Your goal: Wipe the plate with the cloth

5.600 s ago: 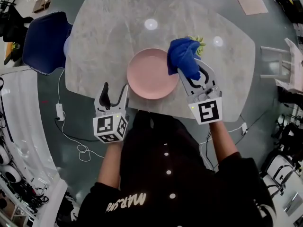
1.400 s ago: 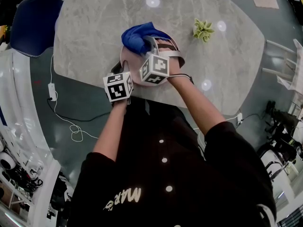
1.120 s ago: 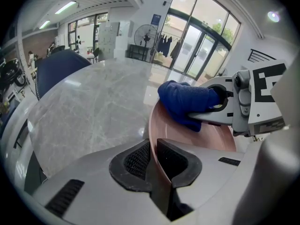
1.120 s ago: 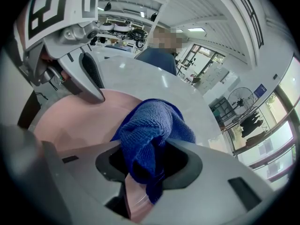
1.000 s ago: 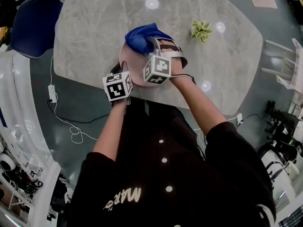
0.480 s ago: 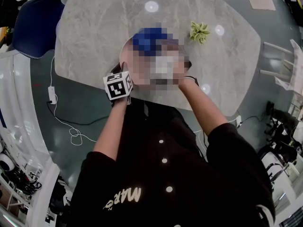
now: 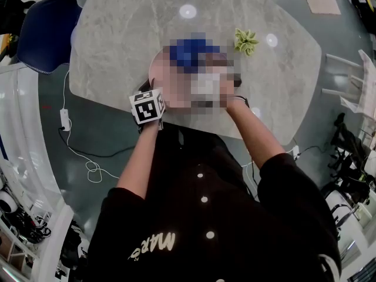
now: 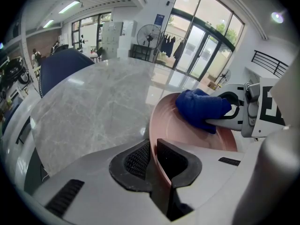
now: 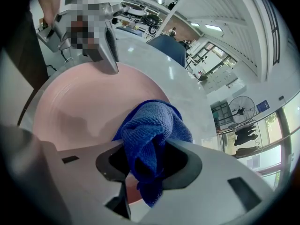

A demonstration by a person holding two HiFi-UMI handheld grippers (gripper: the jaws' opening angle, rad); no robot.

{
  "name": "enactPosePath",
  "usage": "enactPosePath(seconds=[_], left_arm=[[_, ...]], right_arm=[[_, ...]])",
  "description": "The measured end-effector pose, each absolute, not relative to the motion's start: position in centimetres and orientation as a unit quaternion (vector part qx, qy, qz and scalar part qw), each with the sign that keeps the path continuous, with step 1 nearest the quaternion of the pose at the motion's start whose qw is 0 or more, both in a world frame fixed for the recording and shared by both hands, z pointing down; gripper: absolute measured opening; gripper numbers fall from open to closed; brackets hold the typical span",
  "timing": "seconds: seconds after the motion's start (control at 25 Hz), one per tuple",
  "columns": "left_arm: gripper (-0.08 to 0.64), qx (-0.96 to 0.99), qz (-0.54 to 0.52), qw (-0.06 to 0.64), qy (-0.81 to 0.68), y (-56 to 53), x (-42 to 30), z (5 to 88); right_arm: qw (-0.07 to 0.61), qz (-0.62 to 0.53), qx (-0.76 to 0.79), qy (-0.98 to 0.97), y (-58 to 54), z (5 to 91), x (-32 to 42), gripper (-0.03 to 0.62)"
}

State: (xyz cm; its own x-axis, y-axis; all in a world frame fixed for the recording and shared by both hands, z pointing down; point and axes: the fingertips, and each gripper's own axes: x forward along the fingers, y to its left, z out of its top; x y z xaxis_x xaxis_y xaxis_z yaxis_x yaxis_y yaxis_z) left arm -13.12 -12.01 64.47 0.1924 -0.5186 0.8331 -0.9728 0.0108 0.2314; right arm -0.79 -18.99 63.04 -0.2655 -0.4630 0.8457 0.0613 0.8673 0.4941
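A pink plate sits near the front edge of the marble table. My left gripper is shut on the plate's near-left rim; its marker cube shows in the head view. My right gripper is shut on a bunched blue cloth, which rests on the plate's far side. From the left gripper view the cloth lies on the plate with the right gripper behind it. A mosaic patch hides most of the plate and the right gripper in the head view.
A small green plant ornament stands on the table to the right of the plate. A dark blue chair is at the table's far left. A white chair stands at the right, and a cable lies on the floor.
The right gripper has slid the blue cloth to the right across the far part of the plate. The left gripper has kept its hold on the rim without moving.
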Motion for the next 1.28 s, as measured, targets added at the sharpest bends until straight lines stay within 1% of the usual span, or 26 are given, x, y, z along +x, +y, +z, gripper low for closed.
enactPosePath(seconds=[0.56, 0.92, 1.08, 1.28], left_arm=[[0.055, 0.646, 0.269, 0.422, -0.577, -11.9, -13.1, 64.4], [0.055, 0.648, 0.265, 0.424, -0.574, -11.9, -13.1, 64.4], [0.054, 0.652, 0.250, 0.432, -0.570, -11.9, -13.1, 64.3], [0.051, 0.660, 0.243, 0.438, -0.560, -11.9, -13.1, 64.4]], right_arm=[[0.617, -0.241, 0.096, -0.743, -17.4, 63.2, 1.8, 0.149], [0.613, -0.226, 0.108, -0.749, -17.4, 63.4, 2.2, 0.149], [0.600, -0.198, 0.130, -0.764, -17.4, 62.7, 1.7, 0.149], [0.553, -0.167, 0.156, -0.801, -16.8, 60.7, -0.8, 0.150]])
